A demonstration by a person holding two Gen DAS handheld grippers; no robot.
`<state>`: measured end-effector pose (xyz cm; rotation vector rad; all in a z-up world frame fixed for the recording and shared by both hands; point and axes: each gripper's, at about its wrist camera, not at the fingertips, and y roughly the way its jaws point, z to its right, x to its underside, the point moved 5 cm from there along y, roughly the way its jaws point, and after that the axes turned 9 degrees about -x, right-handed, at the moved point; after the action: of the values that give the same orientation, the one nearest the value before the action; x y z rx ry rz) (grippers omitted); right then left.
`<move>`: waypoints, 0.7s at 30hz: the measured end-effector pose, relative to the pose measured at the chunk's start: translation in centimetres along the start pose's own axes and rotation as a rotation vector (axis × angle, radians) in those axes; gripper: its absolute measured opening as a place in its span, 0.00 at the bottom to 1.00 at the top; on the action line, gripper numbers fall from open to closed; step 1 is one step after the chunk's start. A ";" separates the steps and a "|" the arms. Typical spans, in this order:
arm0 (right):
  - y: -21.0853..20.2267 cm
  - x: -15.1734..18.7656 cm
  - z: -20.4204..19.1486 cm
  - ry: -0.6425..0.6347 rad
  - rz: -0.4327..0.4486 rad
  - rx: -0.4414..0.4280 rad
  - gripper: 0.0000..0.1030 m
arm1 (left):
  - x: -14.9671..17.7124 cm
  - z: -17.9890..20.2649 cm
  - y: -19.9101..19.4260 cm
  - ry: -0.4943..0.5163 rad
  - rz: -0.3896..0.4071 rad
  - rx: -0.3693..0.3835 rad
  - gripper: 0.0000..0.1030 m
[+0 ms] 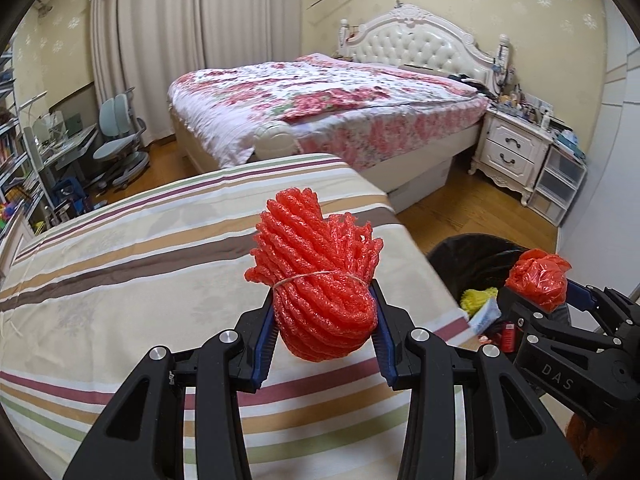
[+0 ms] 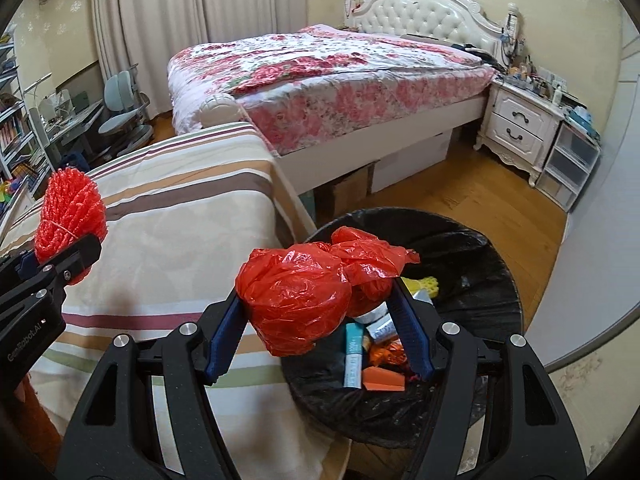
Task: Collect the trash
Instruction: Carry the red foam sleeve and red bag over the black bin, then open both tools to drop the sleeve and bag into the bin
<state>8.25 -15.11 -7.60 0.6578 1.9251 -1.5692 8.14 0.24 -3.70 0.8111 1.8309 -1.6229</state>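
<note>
My left gripper (image 1: 325, 300) is shut on a red foam net bundle (image 1: 316, 276) tied with string, held above the striped cloth surface (image 1: 120, 280). The bundle also shows at the left of the right wrist view (image 2: 70, 212). My right gripper (image 2: 320, 300) is shut on a crumpled red plastic bag (image 2: 304, 292), held over the near rim of the black-lined trash bin (image 2: 480, 248). The bin holds several pieces of trash, among them a teal tube (image 2: 354, 354) and orange packaging (image 2: 384, 378). In the left wrist view the bag (image 1: 538, 278) and bin (image 1: 472, 256) are at the right.
A floral bed (image 1: 320, 96) stands behind the striped surface, with cardboard boxes (image 2: 352, 188) under it. A white nightstand (image 1: 516, 148) and plastic drawers (image 1: 560, 184) stand at the far right. A desk with a chair (image 1: 120, 148) is at the left. Wooden floor (image 2: 480, 200) surrounds the bin.
</note>
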 end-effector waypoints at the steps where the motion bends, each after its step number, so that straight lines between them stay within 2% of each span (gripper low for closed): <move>1: -0.1 0.1 0.7 0.010 0.002 0.010 0.64 | -0.1 0.8 0.1 0.008 0.002 0.008 0.41; 11: 0.0 0.2 6.3 0.079 0.010 0.080 0.64 | -0.9 7.1 1.0 0.085 0.028 0.063 0.41; 21: 1.0 0.2 9.1 0.120 -0.002 0.094 0.65 | -1.4 10.6 2.4 0.125 0.027 0.074 0.42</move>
<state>9.86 -23.83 -9.91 0.8061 1.9473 -1.6640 11.01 -10.18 -5.39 0.9852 1.8454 -1.6649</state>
